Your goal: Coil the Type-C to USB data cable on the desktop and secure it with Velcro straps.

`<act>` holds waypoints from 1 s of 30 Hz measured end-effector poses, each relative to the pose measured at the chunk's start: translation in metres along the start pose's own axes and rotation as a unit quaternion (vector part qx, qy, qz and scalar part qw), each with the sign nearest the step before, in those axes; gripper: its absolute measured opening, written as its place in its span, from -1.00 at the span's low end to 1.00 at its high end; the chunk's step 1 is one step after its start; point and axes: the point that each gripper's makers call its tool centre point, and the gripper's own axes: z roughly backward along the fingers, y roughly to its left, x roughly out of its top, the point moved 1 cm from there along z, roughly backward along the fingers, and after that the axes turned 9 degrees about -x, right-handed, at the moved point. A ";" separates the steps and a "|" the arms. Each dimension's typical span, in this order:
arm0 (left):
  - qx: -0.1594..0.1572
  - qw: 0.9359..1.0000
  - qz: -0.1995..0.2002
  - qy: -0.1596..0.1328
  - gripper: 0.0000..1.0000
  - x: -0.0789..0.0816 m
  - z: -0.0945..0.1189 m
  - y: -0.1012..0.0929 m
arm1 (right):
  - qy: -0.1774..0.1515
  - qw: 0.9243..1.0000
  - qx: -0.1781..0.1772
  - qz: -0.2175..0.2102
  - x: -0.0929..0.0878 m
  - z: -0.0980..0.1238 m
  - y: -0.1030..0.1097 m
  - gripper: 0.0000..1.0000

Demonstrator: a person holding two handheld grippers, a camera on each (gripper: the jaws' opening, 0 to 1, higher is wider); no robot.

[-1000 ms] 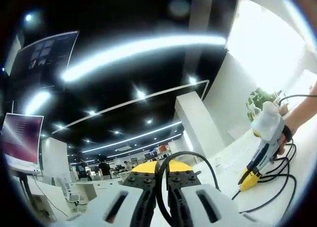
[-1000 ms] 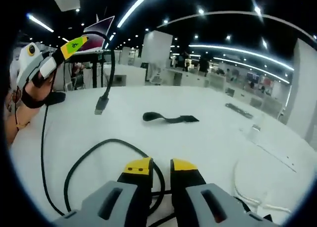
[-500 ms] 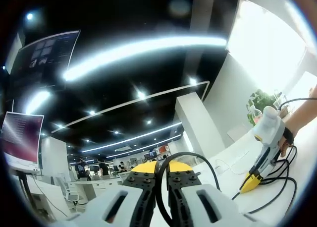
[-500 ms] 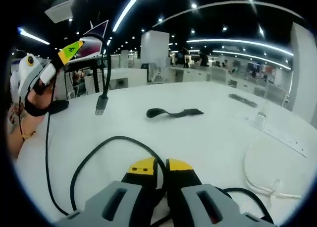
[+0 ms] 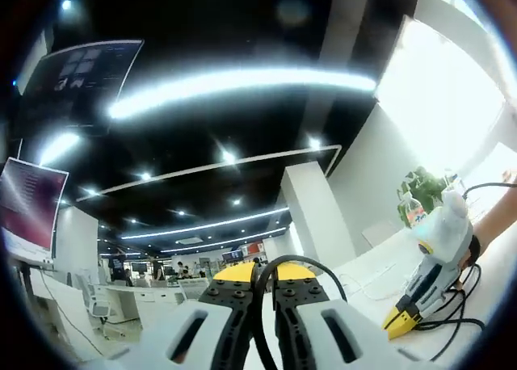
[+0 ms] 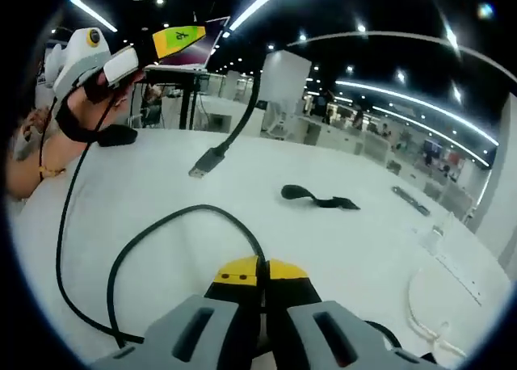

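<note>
- Broad bare white tabletop [image 6: 161, 184] ahead of the right gripper [image 6: 260, 271].
- Obstacles: looping black data cable [image 6: 145, 241], black Velcro strap [image 6: 315, 198] beyond, white cord [image 6: 424, 321] at right.

You have two grippers in play: the left gripper [image 5: 263, 275] and the right gripper [image 6: 258, 271], each with a pair of yellow-tipped jaws.

You have one black data cable [image 6: 153, 234] on the desk [image 6: 339, 241], and one of its plugs, the USB plug [image 6: 207, 161], hangs in the air.

You have one Velcro strap [image 6: 317, 198], black, lying flat on the desk.

One white cable [image 6: 428, 321] lies in a loop at the desk's far side.

One monitor [image 5: 28, 212] with a reddish screen shows in the left gripper view.

One potted plant [image 5: 420, 186] stands by the bright window.
</note>
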 end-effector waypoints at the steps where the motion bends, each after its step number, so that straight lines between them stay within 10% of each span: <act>1: -0.004 1.000 -0.006 -0.001 -0.86 0.002 0.000 -0.003 | -0.003 1.000 -0.010 0.012 0.002 0.002 0.000 -0.99; 19: -0.096 0.989 -0.112 0.007 -0.92 -0.001 -0.007 -0.062 | -0.084 0.972 -0.145 0.165 0.032 0.060 -0.011 -1.00; 22: -0.103 0.988 -0.118 0.011 -0.92 -0.003 -0.008 -0.066 | -0.090 0.939 -0.195 0.268 0.044 0.071 -0.014 -1.00; 26: -0.118 0.986 -0.117 0.019 -0.92 -0.007 -0.007 -0.072 | -0.110 0.920 -0.228 0.298 0.063 0.082 -0.012 -1.00; 28: -0.125 0.986 -0.109 0.016 -0.92 -0.006 -0.007 -0.075 | -0.107 0.927 -0.217 0.287 0.064 0.080 -0.009 -1.00; 30: -0.125 0.985 -0.115 0.020 -0.92 -0.008 -0.008 -0.076 | -0.081 0.955 -0.181 0.220 0.048 0.070 -0.005 -1.00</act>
